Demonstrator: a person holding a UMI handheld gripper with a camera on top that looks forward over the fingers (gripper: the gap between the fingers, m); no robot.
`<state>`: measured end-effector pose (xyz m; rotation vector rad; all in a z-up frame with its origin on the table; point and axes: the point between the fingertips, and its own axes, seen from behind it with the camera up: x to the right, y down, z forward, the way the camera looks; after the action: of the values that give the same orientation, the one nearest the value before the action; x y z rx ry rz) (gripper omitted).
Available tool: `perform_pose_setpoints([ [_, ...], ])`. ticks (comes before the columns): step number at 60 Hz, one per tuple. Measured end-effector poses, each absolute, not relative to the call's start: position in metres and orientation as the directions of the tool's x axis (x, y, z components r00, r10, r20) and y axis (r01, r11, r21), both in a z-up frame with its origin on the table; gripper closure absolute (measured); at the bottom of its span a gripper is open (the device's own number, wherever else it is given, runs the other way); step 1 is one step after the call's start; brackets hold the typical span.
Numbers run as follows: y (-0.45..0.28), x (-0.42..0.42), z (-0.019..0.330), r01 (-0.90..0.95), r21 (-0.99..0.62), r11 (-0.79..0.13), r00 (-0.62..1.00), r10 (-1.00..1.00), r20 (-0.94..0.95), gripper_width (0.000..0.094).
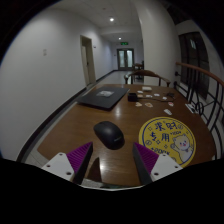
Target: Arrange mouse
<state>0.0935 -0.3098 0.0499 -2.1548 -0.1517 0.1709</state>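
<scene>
Wooden table (pixel 70 128) carries one black mouse (pixel 109 135), one yellow round pad (pixel 167 140) and one dark laptop (pixel 105 97). One gripper (pixel 114 162) is open, holding nothing. The mouse lies just ahead of its two purple pads (pixel 80 155), left of the yellow pad.

Black mouse (pixel 109 135) between parted fingers (pixel 76 158)

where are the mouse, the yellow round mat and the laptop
mouse (pixel 109 135), gripper view, middle of its black top
yellow round mat (pixel 166 138), gripper view, its printed yellow face
laptop (pixel 104 97), gripper view, centre of its closed dark lid
</scene>
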Motion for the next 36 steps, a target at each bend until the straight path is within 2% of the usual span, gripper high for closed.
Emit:
perform_pose_setpoints([
  [7, -0.319, 0.075, 0.044, 0.076, -0.806, -0.587, 0.983, 0.182, -0.04, 0.0127],
  [8, -0.3, 0.09, 0.036, 0.085, -0.803, -0.59, 0.982, 0.186, -0.033, 0.0126],
  [15, -0.307, 0.071, 0.051, 0.098, -0.805, -0.585, 0.981, 0.193, -0.021, 0.0134],
  [17, -0.284, 0.077, 0.043, 0.115, -0.804, -0.584, 0.979, 0.206, -0.01, 0.014],
  [21, -0.284, 0.067, 0.053, 0.112, -0.806, -0.581, 0.978, 0.206, -0.012, 0.019],
  [22, -0.266, 0.073, 0.044, 0.112, -0.805, -0.583, 0.98, 0.201, -0.009, 0.0201],
  [27, -0.25, 0.076, 0.045, 0.1, -0.791, -0.604, 0.984, 0.178, -0.012, 0.0301],
  [30, -0.247, 0.078, 0.045, 0.077, -0.782, -0.618, 0.987, 0.156, -0.026, 0.0394],
  [36, -0.24, 0.08, 0.043, 0.063, -0.775, -0.629, 0.988, 0.15, -0.042, 0.049],
])
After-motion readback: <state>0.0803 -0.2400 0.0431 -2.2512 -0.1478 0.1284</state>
